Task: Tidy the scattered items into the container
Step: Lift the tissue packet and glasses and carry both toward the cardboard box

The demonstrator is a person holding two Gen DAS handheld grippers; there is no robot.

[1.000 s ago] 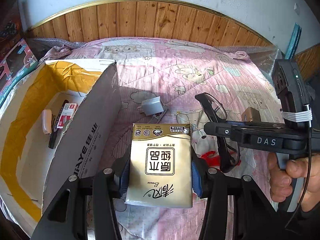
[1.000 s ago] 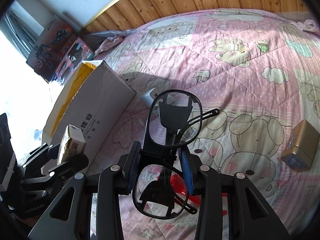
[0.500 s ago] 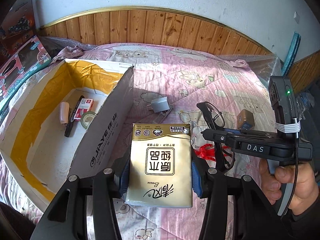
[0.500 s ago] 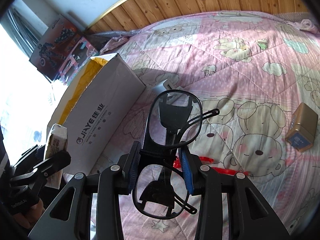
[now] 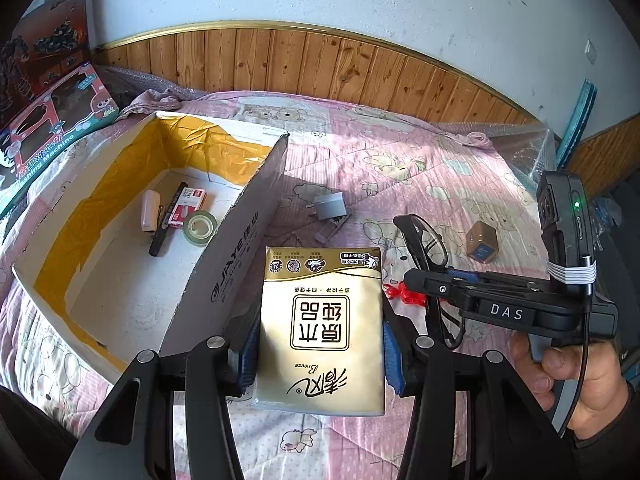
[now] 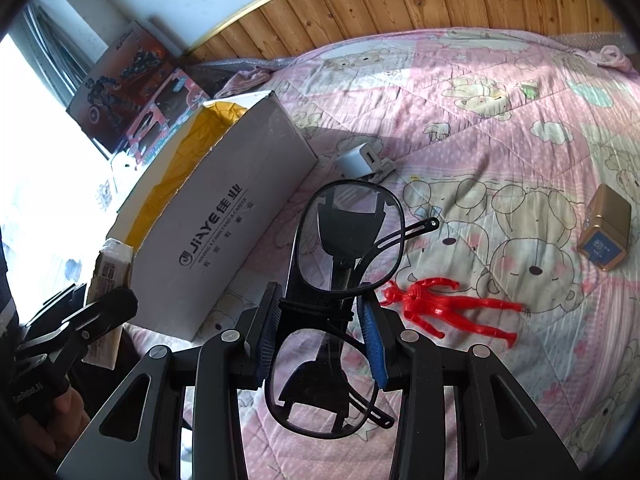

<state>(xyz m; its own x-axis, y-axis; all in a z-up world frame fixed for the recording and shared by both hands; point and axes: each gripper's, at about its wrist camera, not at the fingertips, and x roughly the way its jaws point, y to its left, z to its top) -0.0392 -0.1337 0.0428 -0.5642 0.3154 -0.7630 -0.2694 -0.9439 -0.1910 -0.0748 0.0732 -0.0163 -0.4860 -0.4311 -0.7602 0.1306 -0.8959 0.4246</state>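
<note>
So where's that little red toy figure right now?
The red toy figure lies flat on the pink bedspread, in the right wrist view just right of the held glasses, with the small gold box further right.

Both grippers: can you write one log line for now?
left gripper: holds tissue pack | right gripper: holds glasses | box: open

Readable markings only.
- Cardboard box [image 6: 224, 240], left of the right gripper [image 6: 322, 340]: "JiAYE 佳业" printed on its side wall.
- Tissue pack [image 5: 320, 328], between the left gripper's fingers [image 5: 390, 354]: "原木纯品" in a frame, "Breeze" below it, print upside down.
- Right gripper body: "DAS".
- Toy box [image 5: 52, 136], far left: "...shing Machine".
</note>
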